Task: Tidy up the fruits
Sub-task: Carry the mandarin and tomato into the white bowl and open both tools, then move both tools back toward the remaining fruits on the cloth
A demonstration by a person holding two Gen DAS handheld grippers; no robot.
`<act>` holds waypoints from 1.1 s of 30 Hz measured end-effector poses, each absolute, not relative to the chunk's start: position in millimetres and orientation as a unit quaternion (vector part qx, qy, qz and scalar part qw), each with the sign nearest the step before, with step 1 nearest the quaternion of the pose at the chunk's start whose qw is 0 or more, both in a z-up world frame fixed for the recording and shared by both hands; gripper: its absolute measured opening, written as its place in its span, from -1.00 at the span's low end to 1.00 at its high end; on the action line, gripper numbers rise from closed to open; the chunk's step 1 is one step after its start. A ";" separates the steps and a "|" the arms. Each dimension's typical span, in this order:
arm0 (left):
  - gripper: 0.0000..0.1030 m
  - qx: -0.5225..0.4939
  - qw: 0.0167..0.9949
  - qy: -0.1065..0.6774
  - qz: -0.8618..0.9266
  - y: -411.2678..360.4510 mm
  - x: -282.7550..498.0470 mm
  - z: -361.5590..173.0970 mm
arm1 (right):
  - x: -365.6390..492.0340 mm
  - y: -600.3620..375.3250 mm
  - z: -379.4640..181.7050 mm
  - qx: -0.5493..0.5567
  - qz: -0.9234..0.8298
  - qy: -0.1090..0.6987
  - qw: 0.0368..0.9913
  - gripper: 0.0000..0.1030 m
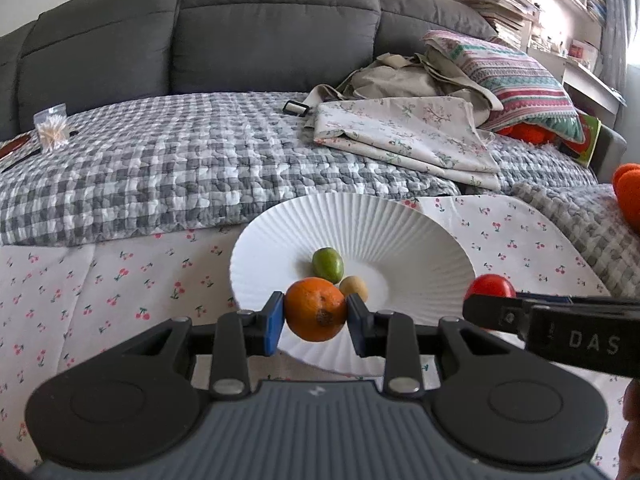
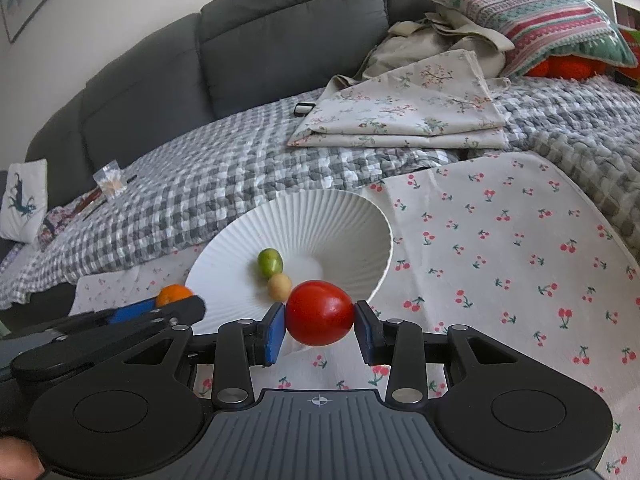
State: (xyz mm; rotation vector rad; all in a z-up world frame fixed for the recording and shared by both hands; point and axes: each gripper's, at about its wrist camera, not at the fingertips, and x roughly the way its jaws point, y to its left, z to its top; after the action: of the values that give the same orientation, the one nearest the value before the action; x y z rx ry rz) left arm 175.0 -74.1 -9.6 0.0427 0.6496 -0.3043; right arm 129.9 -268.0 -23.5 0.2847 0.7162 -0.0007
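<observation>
Left gripper (image 1: pixel 316 322) w/ blue pads has its jaws clamped on a round orange fruit (image 1: pixel 315 309), one pad on each side; a dark blemish shows on the fruit's front. It hangs over the near rim of a white ribbed ceramic bowl-plate (image 1: pixel 420 236). Right gripper (image 2: pixel 320 326), same build, has its jaws closed on a glossy red oval fruit (image 2: pixel 319 312), also at the plate's near edge, to the right of the left gripper.

Inside the plate, near its centre: a small green oval fruit (image 1: pixel 327 264) and a smaller tan round fruit (image 1: pixel 354 287), touching each other.

Plate sits on a white cloth printed w/ red cherries (image 2: pixel 500 240). Behind it a grey-and-white checked quilt (image 1: pixel 160 168) covers the seat of a dark grey sofa (image 1: pixel 260 28). On the quilt: folded floral fabric (image 1: pixel 408 132), a striped patterned pillow (image 1: pixel 516 76), a small clear bag (image 1: pixel 50 128) at far left.
</observation>
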 end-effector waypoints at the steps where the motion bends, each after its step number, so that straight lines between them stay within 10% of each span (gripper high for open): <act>1: -0.39 0.025 0.936 0.316 -0.150 -75.4 175.3 -10.7 | 131.6 -266.4 -23.9 0.135 0.000 0.348 0.928 -0.30; 21: -0.36 0.076 0.933 0.316 -0.151 -92.3 191.2 -41.0 | 167.8 -257.9 -50.7 0.127 0.008 0.363 0.923 -0.27; 27: 0.27 0.063 0.935 0.310 -0.159 -86.9 189.6 -35.5 | 168.0 -260.2 -49.6 0.145 0.007 0.365 0.919 -0.22; 30: 0.29 0.056 0.934 0.310 -0.166 -83.0 188.4 -32.0 | 165.7 -267.0 -46.3 0.167 0.007 0.355 0.920 0.21; 33: 0.29 0.044 0.934 0.313 -0.165 -77.1 188.0 -28.4 | 164.1 -272.2 -40.9 0.178 0.001 0.352 0.919 0.22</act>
State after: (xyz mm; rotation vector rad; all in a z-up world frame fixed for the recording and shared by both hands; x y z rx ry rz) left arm 188.0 -77.1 -28.4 0.0897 0.6399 -0.3383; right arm 164.1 -272.2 -40.9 0.3654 0.7233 0.0023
